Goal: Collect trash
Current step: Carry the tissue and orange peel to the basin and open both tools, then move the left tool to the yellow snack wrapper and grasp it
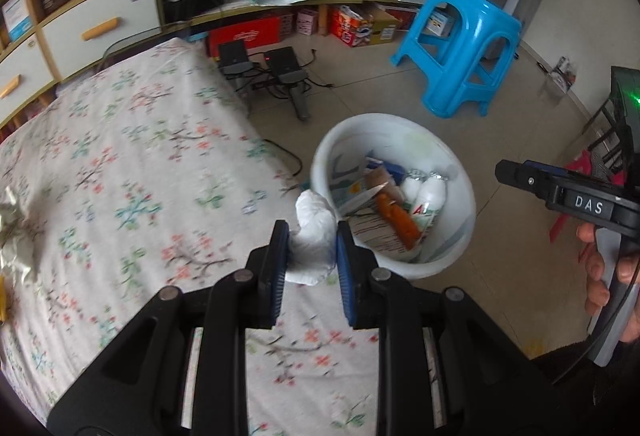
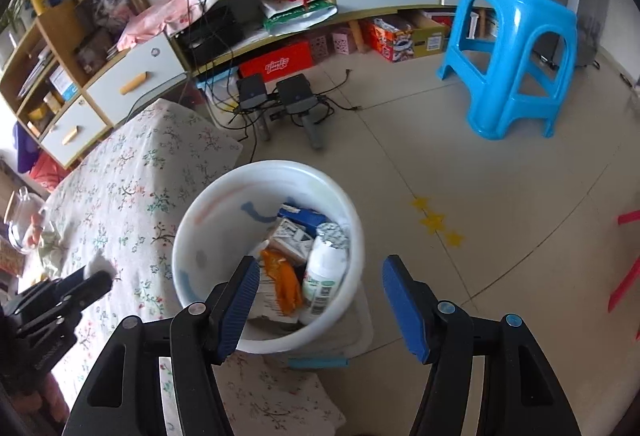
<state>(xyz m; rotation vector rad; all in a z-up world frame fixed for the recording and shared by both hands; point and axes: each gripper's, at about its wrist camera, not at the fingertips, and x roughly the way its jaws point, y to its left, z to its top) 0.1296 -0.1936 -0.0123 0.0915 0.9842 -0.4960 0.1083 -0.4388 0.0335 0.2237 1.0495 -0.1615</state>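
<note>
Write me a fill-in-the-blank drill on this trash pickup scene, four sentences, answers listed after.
1. The left gripper is shut on a crumpled white ____.
2. The white bucket stands on the floor beside the ____ covered in floral cloth.
3. The right gripper hangs over the bucket with its jaws ____ and nothing between them.
4. The plastic stool near the cabinet is ____ in colour.

Missing words: tissue; bed; open; blue
</note>
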